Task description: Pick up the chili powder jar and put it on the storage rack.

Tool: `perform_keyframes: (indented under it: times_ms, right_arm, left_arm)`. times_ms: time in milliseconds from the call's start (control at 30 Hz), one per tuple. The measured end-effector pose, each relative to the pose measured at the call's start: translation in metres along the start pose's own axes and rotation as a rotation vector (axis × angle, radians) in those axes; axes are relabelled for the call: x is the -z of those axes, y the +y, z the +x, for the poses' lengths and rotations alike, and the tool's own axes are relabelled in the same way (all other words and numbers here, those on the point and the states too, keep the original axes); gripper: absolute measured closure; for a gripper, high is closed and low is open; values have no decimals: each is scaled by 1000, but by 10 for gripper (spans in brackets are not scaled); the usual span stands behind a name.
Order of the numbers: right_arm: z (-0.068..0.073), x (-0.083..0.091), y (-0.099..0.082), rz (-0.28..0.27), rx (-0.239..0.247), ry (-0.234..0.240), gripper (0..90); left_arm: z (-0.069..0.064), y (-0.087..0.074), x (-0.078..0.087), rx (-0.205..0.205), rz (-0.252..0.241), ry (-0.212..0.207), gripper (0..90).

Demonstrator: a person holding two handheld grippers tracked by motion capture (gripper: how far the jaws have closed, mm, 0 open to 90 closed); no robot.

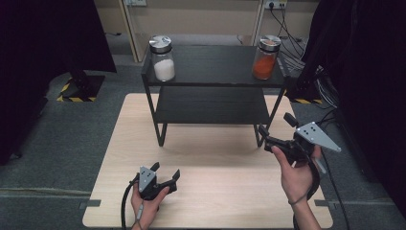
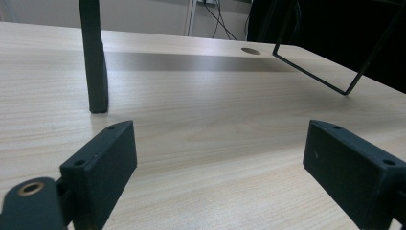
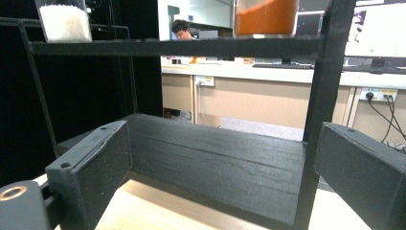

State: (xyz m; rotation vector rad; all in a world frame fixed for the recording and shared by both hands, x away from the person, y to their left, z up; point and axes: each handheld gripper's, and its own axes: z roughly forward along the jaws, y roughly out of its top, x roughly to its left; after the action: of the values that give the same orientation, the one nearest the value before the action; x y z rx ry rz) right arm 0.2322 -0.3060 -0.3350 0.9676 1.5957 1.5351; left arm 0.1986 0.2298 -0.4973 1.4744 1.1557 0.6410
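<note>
1. Fingers on both grippers stand apart, empty: left gripper (image 1: 165,181) rests low on the desk (image 1: 215,158), right gripper (image 1: 273,136) hovers by the rack (image 1: 210,103).
2. Likely a reach; the orange jar (image 1: 265,57) sits on the rack's top shelf, nearest the right gripper, which must rise to it.
3. Pale wood desk, grey floor, dark curtains.

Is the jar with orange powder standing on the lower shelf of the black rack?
No, the orange jar stands on the top shelf of the rack, at its right end; the lower shelf is bare.
</note>
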Motion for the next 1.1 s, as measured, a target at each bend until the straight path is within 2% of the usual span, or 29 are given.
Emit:
perform_keyframes:
  times_ms: [433, 1100]
  right_arm:
    - [-5, 9, -23, 32, -21, -14, 55]
    - [-6, 12, -51, 71, -39, -17, 53]
  left_arm:
    - [0, 0, 0, 2, 3, 0, 108]
    - [0, 0, 0, 5, -1, 2, 108]
